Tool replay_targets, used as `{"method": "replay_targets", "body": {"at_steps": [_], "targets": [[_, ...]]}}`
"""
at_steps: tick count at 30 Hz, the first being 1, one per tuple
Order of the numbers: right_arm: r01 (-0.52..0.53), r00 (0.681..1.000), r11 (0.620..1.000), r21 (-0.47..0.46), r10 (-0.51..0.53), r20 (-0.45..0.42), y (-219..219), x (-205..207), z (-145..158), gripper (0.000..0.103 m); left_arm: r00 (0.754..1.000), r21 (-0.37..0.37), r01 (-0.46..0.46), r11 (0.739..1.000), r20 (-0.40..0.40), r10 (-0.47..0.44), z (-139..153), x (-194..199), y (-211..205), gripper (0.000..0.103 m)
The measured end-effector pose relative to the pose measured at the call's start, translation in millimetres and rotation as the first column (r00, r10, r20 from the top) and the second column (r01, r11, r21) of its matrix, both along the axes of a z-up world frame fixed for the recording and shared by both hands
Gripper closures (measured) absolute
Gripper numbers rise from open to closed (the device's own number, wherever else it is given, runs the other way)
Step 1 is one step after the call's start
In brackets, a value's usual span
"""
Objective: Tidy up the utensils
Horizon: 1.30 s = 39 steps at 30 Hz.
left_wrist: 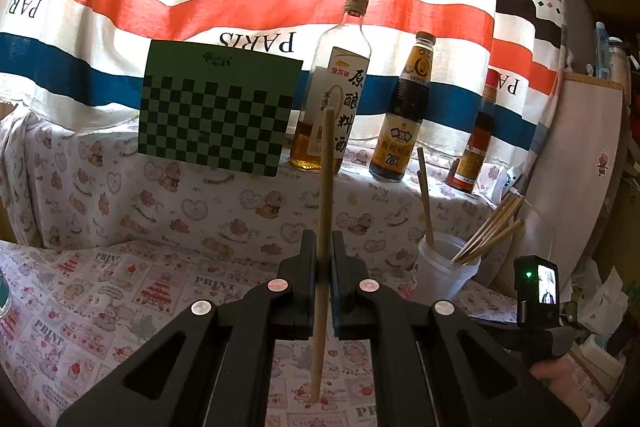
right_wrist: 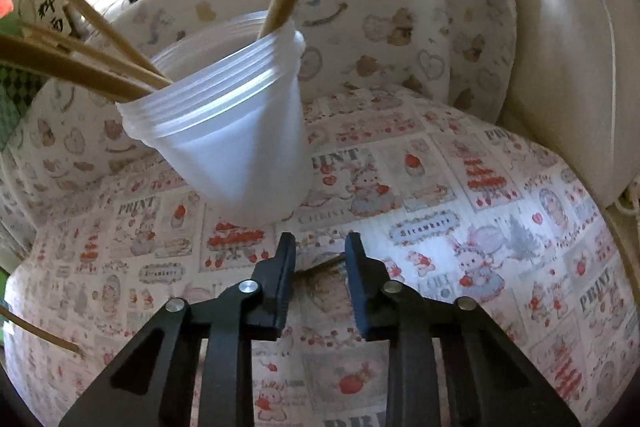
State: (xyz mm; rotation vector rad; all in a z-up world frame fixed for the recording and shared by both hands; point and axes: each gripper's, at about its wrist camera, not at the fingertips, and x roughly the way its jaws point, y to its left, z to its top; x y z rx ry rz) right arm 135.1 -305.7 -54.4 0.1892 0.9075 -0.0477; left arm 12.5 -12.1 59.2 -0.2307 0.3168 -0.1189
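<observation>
With one chopstick [left_wrist: 325, 227] pinched upright in the left gripper [left_wrist: 323, 247] and its lower tip touching the printed cloth [left_wrist: 120, 287], best to lift straight, carry over the plastic cup [left_wrist: 444, 267] at right, then drop tip-first among the chopsticks [left_wrist: 486, 231] leaning there — slowly, as the light cup looks easy to tip. Left gripper roughly level, pressed together on the stick. Right gripper [right_wrist: 320, 251] angled down at the cloth just in front of the cup — jaws apart, nothing clearly between them.
</observation>
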Motion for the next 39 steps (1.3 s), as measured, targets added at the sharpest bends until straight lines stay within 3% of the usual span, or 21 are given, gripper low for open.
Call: {"method": "replay_targets", "body": {"at_steps": [5, 10, 13, 19, 21, 23, 26, 30, 33, 35, 37, 39], "targets": [[-0.075, 0.997, 0.987, 0.143, 0.077, -0.006, -1.3, 2.9, -3.0, 0.093, 1.0, -0.003, -0.003, 1.0, -0.003, 0.003, -0.3, 0.3, 0.6, 0.098], [-0.145, 0.988, 0.981, 0.13, 0.149, -0.024, 17.3, -0.4, -2.7, 0.097, 1.0, -0.023, -0.018, 1.0, -0.008, 0.017, -1.4, 0.5, 3.9, 0.098], [-0.171, 0.985, 0.975, 0.14, 0.171, 0.011, 26.1, -8.9, 3.3, 0.098, 1.0, -0.027, -0.018, 0.999, -0.008, 0.018, -1.2, 0.3, 4.9, 0.098], [-0.24, 0.955, 0.955, 0.175, 0.2, 0.221, 30.3, -42.8, 41.9, 0.1, 0.999, 0.003, -0.023, 1.0, 0.046, 0.022, 8.5, -10.9, 2.1, 0.098], [-0.217, 0.936, 0.961, 0.169, 0.156, 0.315, 29.5, -64.5, 60.7, 0.1, 0.998, 0.015, -0.017, 1.0, 0.063, 0.016, 11.5, -14.9, 0.5, 0.098], [-0.224, 0.901, 0.964, 0.141, 0.149, 0.408, 26.5, -85.2, 80.5, 0.1, 0.997, 0.022, -0.017, 1.0, 0.071, 0.015, 12.8, -16.0, 0.5, 0.098], [-0.256, 0.815, 0.963, 0.086, 0.168, 0.554, 34.1, -115.5, 102.0, 0.1, 0.998, 0.015, -0.025, 1.0, 0.058, 0.024, 11.6, -13.7, 2.2, 0.098], [-0.285, 0.799, 0.954, 0.094, 0.182, 0.573, 32.6, -122.4, 111.1, 0.1, 0.998, 0.012, -0.032, 0.999, 0.057, 0.032, 11.5, -13.1, 3.1, 0.098], [-0.274, 0.822, 0.961, 0.042, 0.211, 0.529, 35.8, -118.0, 108.2, 0.1, 0.998, 0.013, -0.03, 0.999, 0.053, 0.029, 10.8, -12.9, 2.8, 0.098], [-0.226, 0.881, 0.974, 0.022, 0.194, 0.431, 37.4, -103.9, 98.0, 0.1, 0.999, 0.019, -0.035, 0.999, 0.042, 0.034, 9.6, -11.3, 1.7, 0.098], [-0.178, 0.928, 0.981, 0.072, 0.143, 0.345, 28.0, -87.7, 83.8, 0.095, 0.999, 0.022, -0.035, 0.999, 0.033, 0.034, 8.0, -9.2, 0.8, 0.098], [-0.137, 0.973, 0.982, 0.133, 0.108, 0.206, 16.9, -62.9, 62.8, 0.07, 0.999, 0.029, -0.034, 0.999, 0.022, 0.033, 5.8, -6.8, -0.3, 0.098]]}}
